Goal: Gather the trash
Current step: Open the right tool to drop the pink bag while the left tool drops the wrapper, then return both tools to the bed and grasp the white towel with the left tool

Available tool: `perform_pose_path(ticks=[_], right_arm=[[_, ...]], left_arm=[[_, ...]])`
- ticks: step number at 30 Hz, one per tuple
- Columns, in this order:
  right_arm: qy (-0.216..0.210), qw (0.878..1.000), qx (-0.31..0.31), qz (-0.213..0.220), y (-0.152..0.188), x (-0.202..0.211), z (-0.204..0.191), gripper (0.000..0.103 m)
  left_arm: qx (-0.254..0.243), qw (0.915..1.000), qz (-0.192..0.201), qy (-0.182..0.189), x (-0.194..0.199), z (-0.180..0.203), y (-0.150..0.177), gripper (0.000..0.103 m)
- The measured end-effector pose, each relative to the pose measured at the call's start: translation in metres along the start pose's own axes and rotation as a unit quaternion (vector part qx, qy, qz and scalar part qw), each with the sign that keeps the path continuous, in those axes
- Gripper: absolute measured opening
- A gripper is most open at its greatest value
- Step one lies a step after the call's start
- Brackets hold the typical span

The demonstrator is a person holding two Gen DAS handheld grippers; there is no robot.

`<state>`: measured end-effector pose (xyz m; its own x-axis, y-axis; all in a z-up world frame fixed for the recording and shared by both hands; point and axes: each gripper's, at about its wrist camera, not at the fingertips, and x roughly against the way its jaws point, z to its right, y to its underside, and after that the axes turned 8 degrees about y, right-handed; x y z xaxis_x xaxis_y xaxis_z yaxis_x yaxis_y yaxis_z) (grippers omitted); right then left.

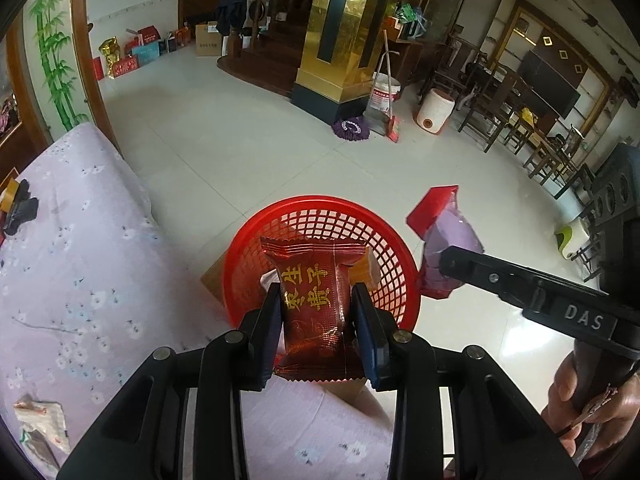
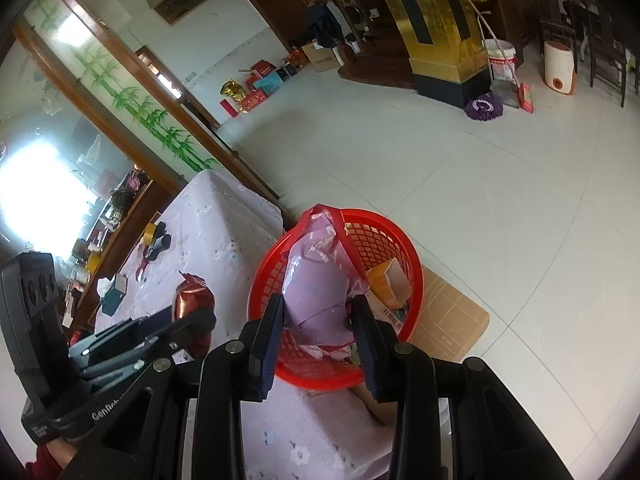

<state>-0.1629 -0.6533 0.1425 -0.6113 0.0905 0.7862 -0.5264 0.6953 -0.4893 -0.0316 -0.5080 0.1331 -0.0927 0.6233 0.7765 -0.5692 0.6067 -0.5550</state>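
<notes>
A red mesh basket (image 1: 384,240) stands on the floor beside the bed; it also shows in the right wrist view (image 2: 384,240). My left gripper (image 1: 316,304) is shut on a dark red snack wrapper (image 1: 316,280) with gold characters, held above the basket's near side. My right gripper (image 2: 318,316) is shut on a pink and red plastic wrapper (image 2: 316,280), held over the basket. In the left wrist view that wrapper (image 1: 448,232) hangs at the basket's right rim. An orange box (image 2: 390,282) lies inside the basket.
A bed with a pale floral sheet (image 1: 80,260) lies to the left, with crumpled paper (image 1: 40,420) and a tape roll (image 1: 10,196) on it. A flat cardboard sheet (image 2: 452,320) lies under the basket. A mop and bucket (image 1: 384,96) stand by the gold pillar.
</notes>
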Motion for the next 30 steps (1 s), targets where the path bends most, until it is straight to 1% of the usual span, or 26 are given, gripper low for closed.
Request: perform_pose_path(ticks=[1,3,4,5,6,7,11,14,18,23,28,30], right_arm=[[-0.001,1.000,-0.001,-0.002,-0.001,-0.002,0.001,0.039],[0.003,1.000,-0.002,-0.004,-0.007,-0.011,0.002,0.040],[0.004,1.000,-0.001,-0.003,-0.010,-0.013,0.002,0.041],[0.007,1.000,0.001,-0.004,-0.013,-0.017,0.002,0.050],[0.011,1.000,0.003,-0.004,-0.016,-0.020,0.001,0.055],[0.013,1.000,0.003,-0.003,-0.018,-0.022,0.000,0.055],[0.011,1.000,0.003,0.003,-0.023,-0.020,-0.001,0.055],[0.009,1.000,0.008,0.010,-0.022,-0.013,-0.003,0.055],[-0.004,1.000,0.016,0.003,-0.013,-0.007,-0.013,0.055],[-0.017,0.999,0.049,-0.011,0.008,-0.007,-0.044,0.056],[-0.049,0.994,0.097,-0.029,0.035,-0.010,-0.089,0.056],[-0.073,0.989,0.121,-0.033,0.047,-0.010,-0.112,0.056]], left_arm=[[0.001,1.0000,0.001,0.001,-0.002,0.000,-0.001,0.034],[0.007,1.0000,0.003,0.001,-0.005,-0.002,-0.004,0.044],[0.010,0.9999,0.007,0.000,-0.004,-0.002,-0.005,0.054],[0.015,0.9998,0.013,-0.001,-0.002,-0.003,-0.006,0.058],[0.017,0.9997,0.016,-0.001,0.000,-0.004,-0.006,0.058],[0.018,0.9997,0.017,0.000,0.001,-0.004,-0.006,0.058],[0.023,0.9993,0.026,-0.016,0.013,-0.010,-0.002,0.058],[0.028,0.9987,0.030,-0.032,0.025,-0.016,0.008,0.058],[0.045,0.9972,0.031,-0.050,0.043,-0.031,0.026,0.058],[0.075,0.9943,0.039,-0.065,0.069,-0.057,0.053,0.058],[0.105,0.9892,0.051,-0.088,0.099,-0.083,0.084,0.058],[0.124,0.9862,0.058,-0.094,0.113,-0.095,0.098,0.058]])
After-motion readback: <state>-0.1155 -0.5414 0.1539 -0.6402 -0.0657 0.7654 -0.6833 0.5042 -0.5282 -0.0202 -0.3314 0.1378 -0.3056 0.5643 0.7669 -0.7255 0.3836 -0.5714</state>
